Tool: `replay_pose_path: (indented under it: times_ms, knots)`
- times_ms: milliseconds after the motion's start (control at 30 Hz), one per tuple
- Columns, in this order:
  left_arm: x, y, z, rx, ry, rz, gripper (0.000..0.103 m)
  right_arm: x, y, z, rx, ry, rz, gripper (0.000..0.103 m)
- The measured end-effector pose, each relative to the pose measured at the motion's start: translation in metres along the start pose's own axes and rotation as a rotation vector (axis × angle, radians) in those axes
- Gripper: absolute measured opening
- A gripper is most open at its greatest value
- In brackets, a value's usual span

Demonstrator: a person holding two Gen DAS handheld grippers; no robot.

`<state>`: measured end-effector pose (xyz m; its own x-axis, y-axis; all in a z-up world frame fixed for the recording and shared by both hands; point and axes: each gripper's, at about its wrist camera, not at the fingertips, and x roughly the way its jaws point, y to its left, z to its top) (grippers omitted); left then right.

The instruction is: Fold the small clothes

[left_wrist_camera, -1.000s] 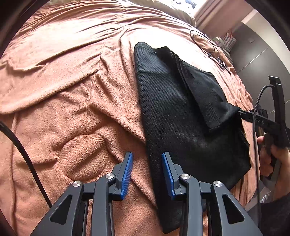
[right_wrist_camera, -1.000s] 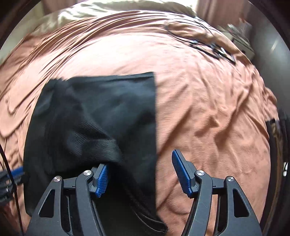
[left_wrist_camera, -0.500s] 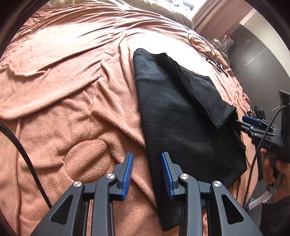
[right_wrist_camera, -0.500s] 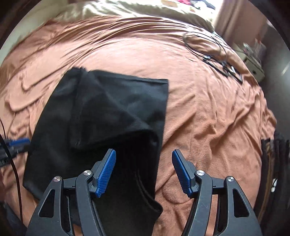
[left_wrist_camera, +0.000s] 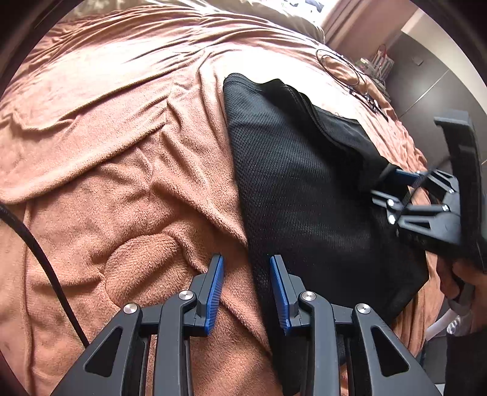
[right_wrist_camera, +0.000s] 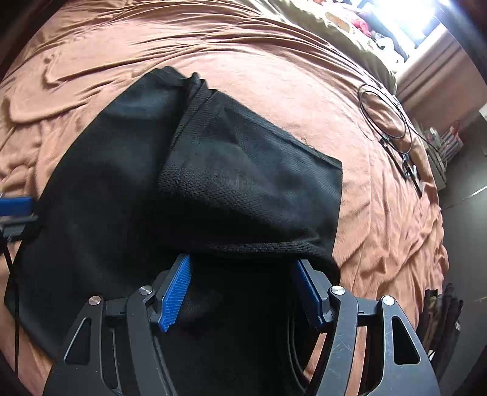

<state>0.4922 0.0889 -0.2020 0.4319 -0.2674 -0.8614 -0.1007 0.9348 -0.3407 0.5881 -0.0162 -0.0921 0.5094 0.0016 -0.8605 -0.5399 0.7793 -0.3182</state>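
We are looking out along the left gripper [left_wrist_camera: 246, 268]: its two blue-padded fingers are standing apart with a moderate gap, released, holding nothing, hovering over the near left edge of the garment. One finger is lying over the blanket, the other over black mesh.

We are counting one black mesh garment [left_wrist_camera: 298, 189], spread on the brown blanket [left_wrist_camera: 115, 146] that is covering the bed. In the left view its long axis is running from the near edge away toward the far side of the bed, the left edge lying straight. One flap [right_wrist_camera: 243, 189] is lying doubled over the right portion, its hemmed edge facing the right gripper.

The right gripper [right_wrist_camera: 243, 274] is sitting at that flap's near hem with its fingers spread wide. Both blue tips are tucked under the hem; the fabric is draping across them rather than being pinched, so we are noting it as released. From the left view, the same tool [left_wrist_camera: 426, 201] is appearing at the garment's right side, one hand [left_wrist_camera: 462, 280] gripping its handle.

Farther off, well apart from the garment, one coil of thin black cable [right_wrist_camera: 386, 121] is lying on the blanket. Beyond it, a pale pillow or coverlet [right_wrist_camera: 350, 27] is edging the bed.
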Motion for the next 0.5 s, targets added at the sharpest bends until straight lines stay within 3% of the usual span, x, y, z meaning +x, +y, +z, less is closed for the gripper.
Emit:
replay_pose_path:
  times_ms: [167, 367, 500]
  knots:
    - [0.002, 0.0, -0.001, 0.003, 0.001, -0.011, 0.034, 0.019, -0.031, 0.015, 0.16, 0.016, -0.012, 0.064]
    - [0.0, 0.006, -0.002, -0.006, 0.002, -0.032, 0.034, 0.038, -0.076, 0.02, 0.361, 0.029, 0.04, 0.064]
    - [0.0, 0.009, -0.001, -0.006, 0.004, -0.037, 0.034, 0.038, -0.097, 0.018, 0.428, 0.009, 0.035, 0.064]
